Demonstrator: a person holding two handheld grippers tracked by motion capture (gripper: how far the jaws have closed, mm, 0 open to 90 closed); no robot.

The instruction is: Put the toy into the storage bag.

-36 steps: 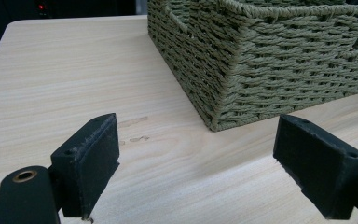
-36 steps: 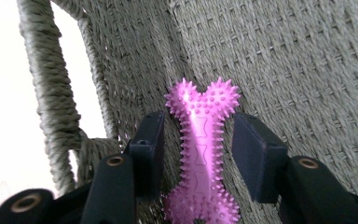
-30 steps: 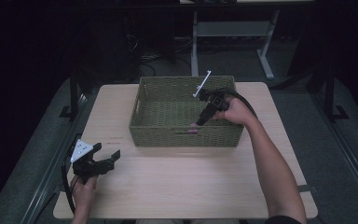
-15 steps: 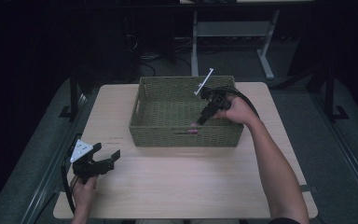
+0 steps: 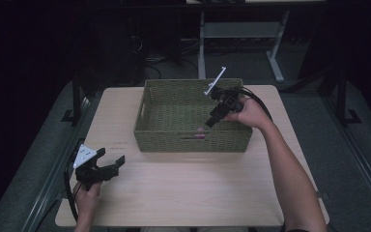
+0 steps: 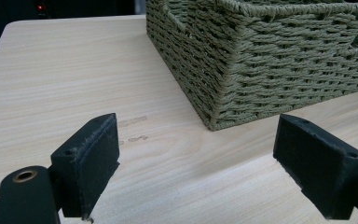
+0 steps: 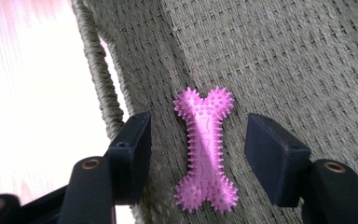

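A pink spiked bone toy [image 7: 205,149] lies on the woven floor of the green wicker basket [image 5: 147,121]; in the high view the toy [image 5: 201,130] shows pink near the basket's front wall. My right gripper [image 7: 198,126] points down into the basket and straddles the toy. Its jaws have just been opening and stand apart from the toy on both sides. From above, the right gripper [image 5: 211,121] hangs over the basket's right half. My left gripper [image 5: 112,157] rests low at the table's front left, open and empty [image 6: 196,135], facing the basket's corner [image 6: 214,123].
The light wooden table [image 5: 188,193] carries the basket at its middle back. The basket has a handle slot in its front wall [image 5: 193,137]. Dark floor, a white desk frame [image 5: 275,67] and cables lie beyond the far edge.
The right hand has edged slightly over the basket's right half. The left gripper has not moved.
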